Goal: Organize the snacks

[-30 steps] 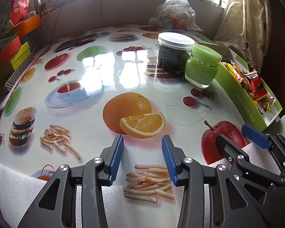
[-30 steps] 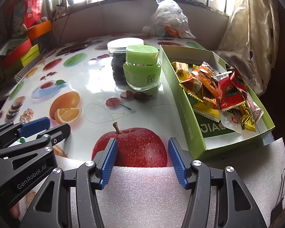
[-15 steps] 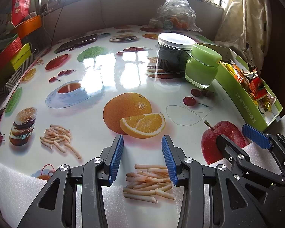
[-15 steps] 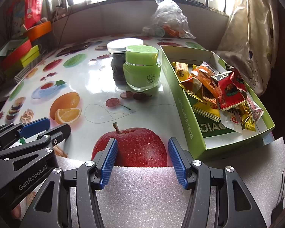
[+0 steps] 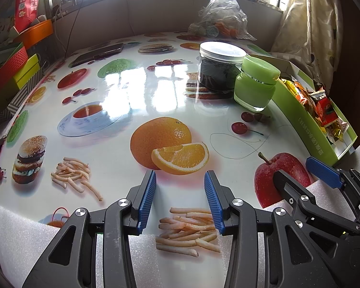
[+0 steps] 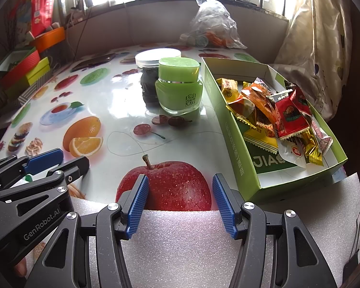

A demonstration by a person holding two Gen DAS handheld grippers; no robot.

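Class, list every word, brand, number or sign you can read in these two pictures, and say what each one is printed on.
"GenRobot.AI": on the left gripper, seen from the right wrist.
"JIA", then cut off: inside the green box.
"442": on a yellow snack packet.
Chinese print on the green box's side, the green jar emblem, the red packet and the red bag: too small to read.
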